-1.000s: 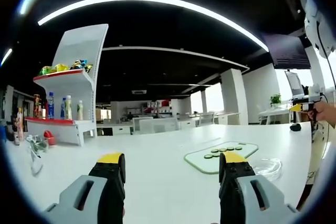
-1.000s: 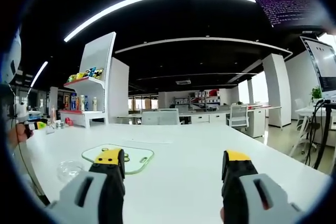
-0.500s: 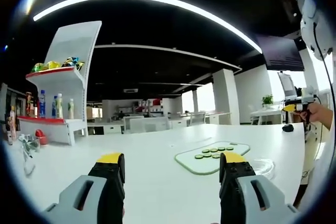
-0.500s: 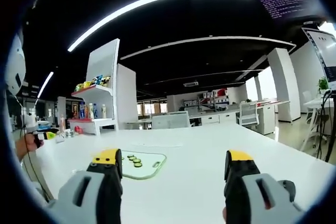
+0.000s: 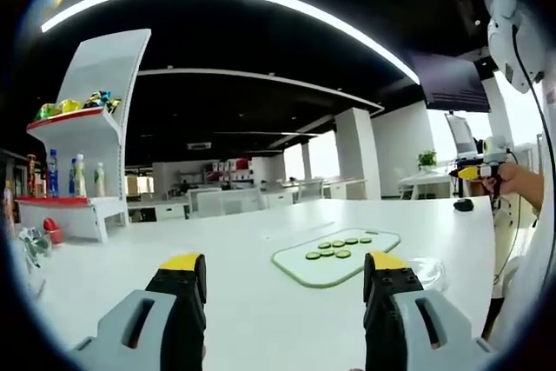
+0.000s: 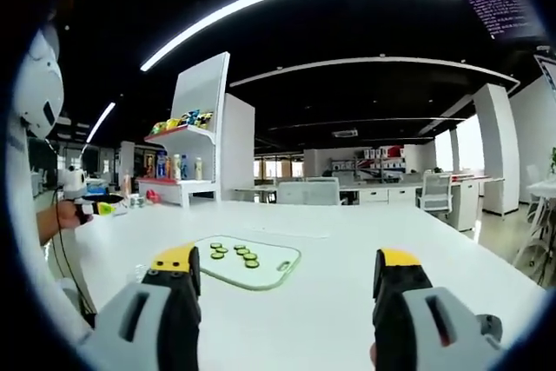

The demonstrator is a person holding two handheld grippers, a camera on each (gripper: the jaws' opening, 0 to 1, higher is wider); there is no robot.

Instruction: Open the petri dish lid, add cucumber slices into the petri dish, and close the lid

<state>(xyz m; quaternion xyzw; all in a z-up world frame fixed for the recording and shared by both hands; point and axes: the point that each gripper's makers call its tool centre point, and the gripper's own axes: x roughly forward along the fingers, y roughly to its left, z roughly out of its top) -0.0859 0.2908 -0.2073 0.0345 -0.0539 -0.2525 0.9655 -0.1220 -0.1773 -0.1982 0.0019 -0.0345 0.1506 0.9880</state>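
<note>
Both cameras have swung since a second ago, bringing the board more central. Left gripper view: the left gripper [image 5: 284,277] is open and empty above the table [image 5: 217,241]; slices [image 5: 337,247] sit on the board [image 5: 334,258], the dish [image 5: 427,272] beside it, lid on, ready for opening. Right gripper view: the right gripper [image 6: 285,271] is also open and empty, the board [image 6: 261,262] ahead.

Cucumber slices [image 6: 234,255] on cutting board [image 6: 276,268], beyond open-jawed right hand-held gripper [image 6: 287,274]
</note>
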